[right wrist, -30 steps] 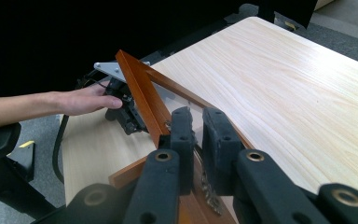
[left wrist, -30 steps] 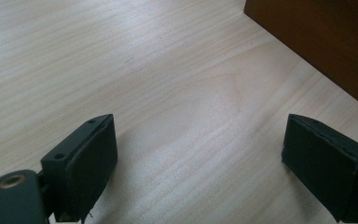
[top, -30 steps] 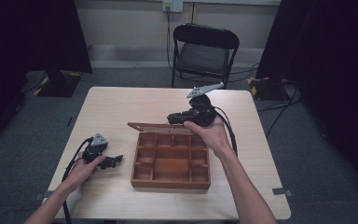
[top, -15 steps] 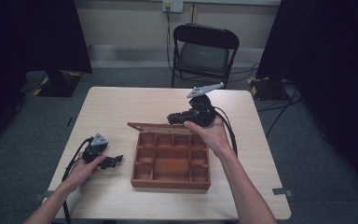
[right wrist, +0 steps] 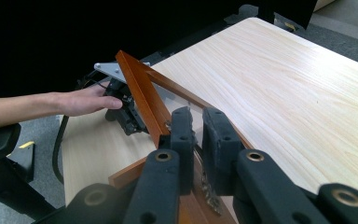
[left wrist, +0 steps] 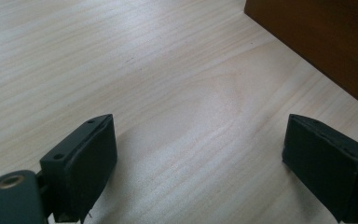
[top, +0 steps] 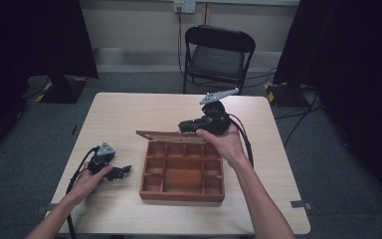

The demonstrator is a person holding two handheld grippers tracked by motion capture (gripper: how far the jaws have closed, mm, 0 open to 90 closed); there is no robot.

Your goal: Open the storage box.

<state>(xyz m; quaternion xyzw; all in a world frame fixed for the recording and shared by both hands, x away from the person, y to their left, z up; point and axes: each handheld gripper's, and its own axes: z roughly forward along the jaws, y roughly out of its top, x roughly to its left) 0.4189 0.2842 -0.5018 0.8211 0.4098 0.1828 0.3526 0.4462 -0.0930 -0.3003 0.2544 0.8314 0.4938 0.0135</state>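
Note:
A brown wooden box (top: pixel 181 195) with several compartments sits on the middle of the table, its framed lid (top: pixel 159 134) raised at the far edge. My right gripper (top: pixel 185 125) reaches in from the box's far right and is shut on the lid's frame. In the right gripper view the jaws (right wrist: pixel 198 126) stand close together with the lid frame (right wrist: pixel 137 93) clamped between them. My left gripper (top: pixel 123 172) rests on the table left of the box, open. In the left gripper view its pads (left wrist: pixel 200 158) are wide apart over bare wood, with the box wall (left wrist: pixel 317 42) at the upper right.
The light wooden table (top: pixel 129 114) has free room around the box. A black folding chair (top: pixel 219 55) stands behind its far edge. Cables trail from both grippers, and dark curtains hang at both sides.

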